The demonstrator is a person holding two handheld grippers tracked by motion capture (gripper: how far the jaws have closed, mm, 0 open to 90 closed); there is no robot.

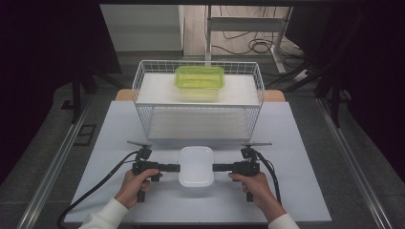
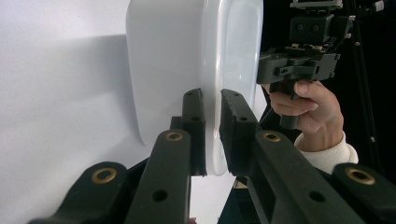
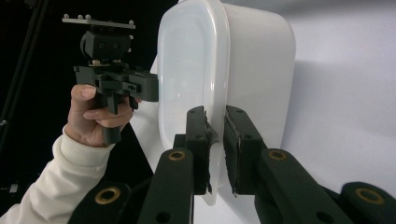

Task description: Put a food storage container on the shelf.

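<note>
High view: above the near table (image 1: 119, 191) edge, facing forward and down. Gripper views: close, level along each gripper's jaws, facing each other across the white tub (image 1: 196, 165), which all share.

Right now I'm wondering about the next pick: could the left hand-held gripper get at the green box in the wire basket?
Probably not yet. The left hand-held gripper is clamped on the rim of the white tub. The green box sits on the wire basket's upper shelf, open from above, so letting go first would free the way.
</note>
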